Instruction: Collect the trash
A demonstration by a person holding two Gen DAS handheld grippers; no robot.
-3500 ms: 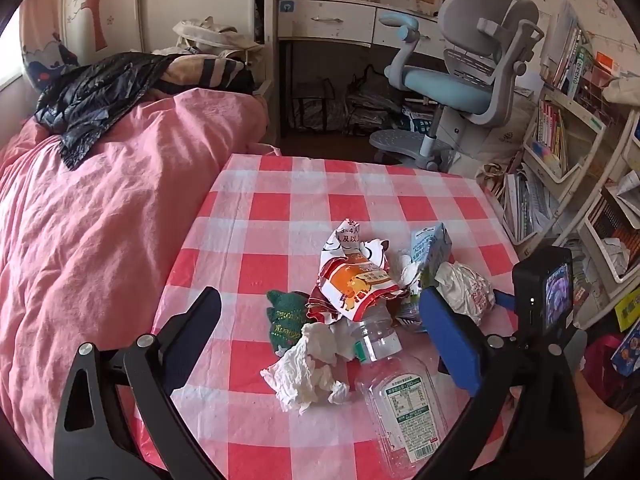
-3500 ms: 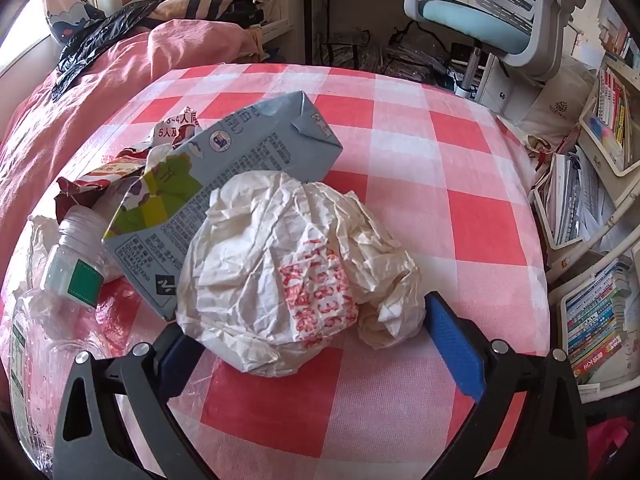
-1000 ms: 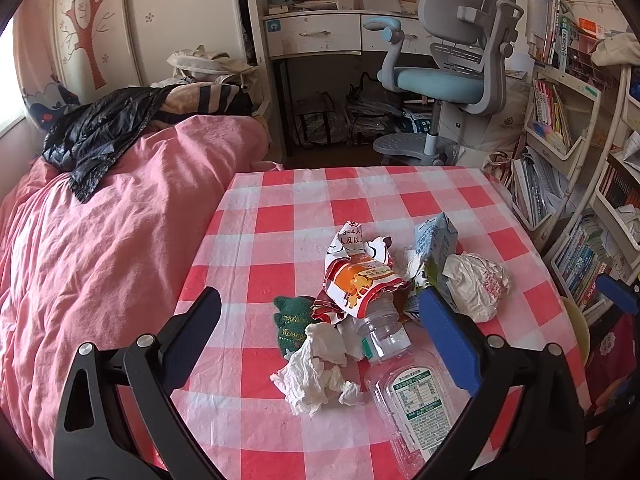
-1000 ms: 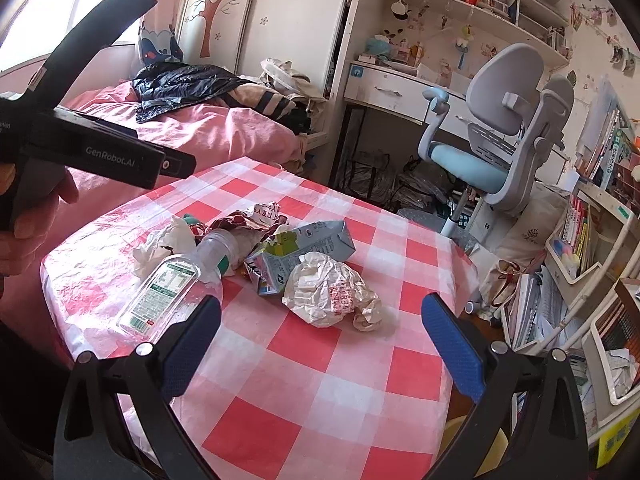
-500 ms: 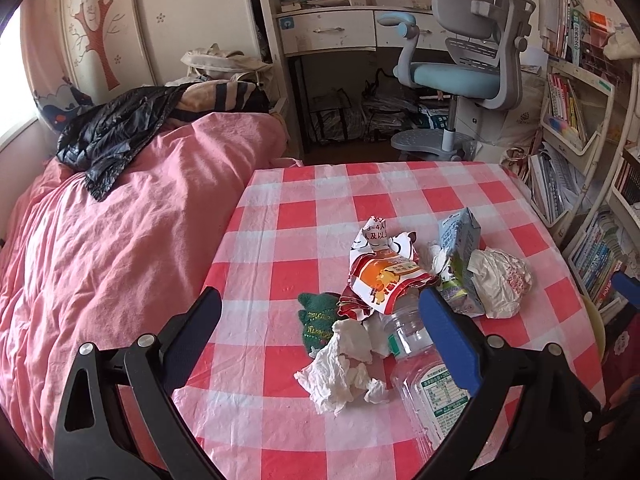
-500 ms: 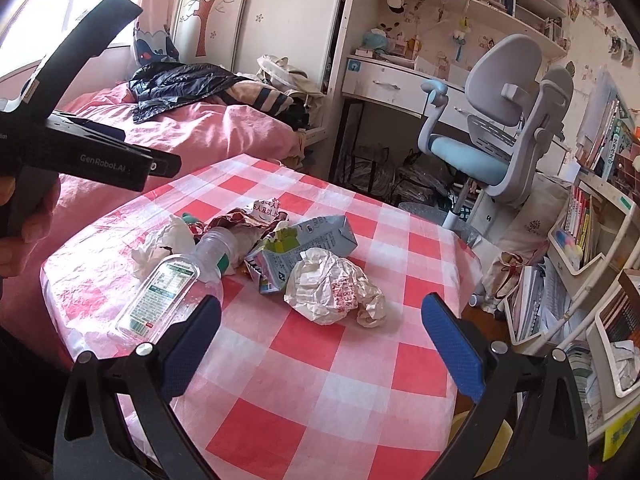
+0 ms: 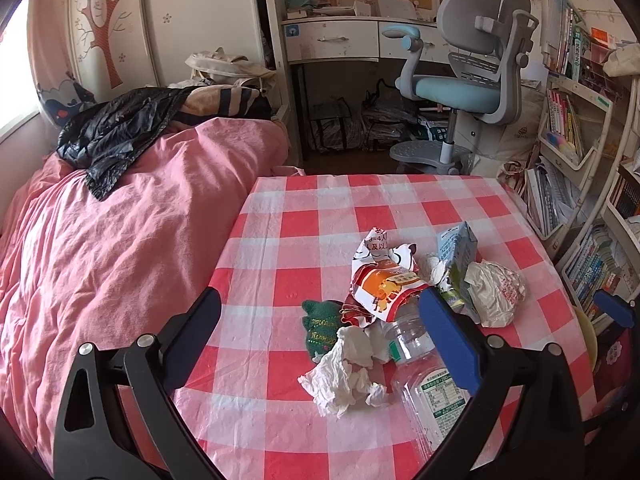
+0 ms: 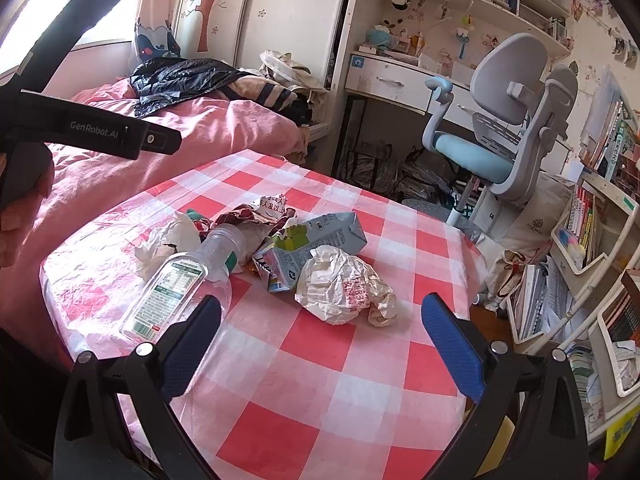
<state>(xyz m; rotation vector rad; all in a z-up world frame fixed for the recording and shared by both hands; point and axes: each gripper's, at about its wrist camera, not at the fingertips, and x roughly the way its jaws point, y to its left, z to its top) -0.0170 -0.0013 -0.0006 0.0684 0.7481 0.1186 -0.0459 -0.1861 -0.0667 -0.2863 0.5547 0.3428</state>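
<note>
Left tool (image 7: 320, 344) gapes wide and empty above the counter (image 7: 320, 216); between and just ahead of its fingers lie tissue (image 7: 344, 372), bottle (image 7: 424, 384), green packet (image 7: 320, 326) and snack wrapper (image 7: 384, 280); carton (image 7: 458, 256) and paper ball (image 7: 494, 290) sit ahead to the right; a bed (image 7: 120, 240) lies left.

Right tool (image 8: 320, 340) is equally wide, holding nothing; paper ball (image 8: 342, 290) rests just ahead between its fingers, carton (image 8: 316, 240) behind it, bottle (image 8: 180, 284) by the left finger; the left tool (image 8: 80, 128) hangs far left.

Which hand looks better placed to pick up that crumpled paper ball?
Probably the right. Its open tongs face the paper ball directly, with bare tablecloth between. From the left tongs, tissue and a bottle lie nearer.
</note>
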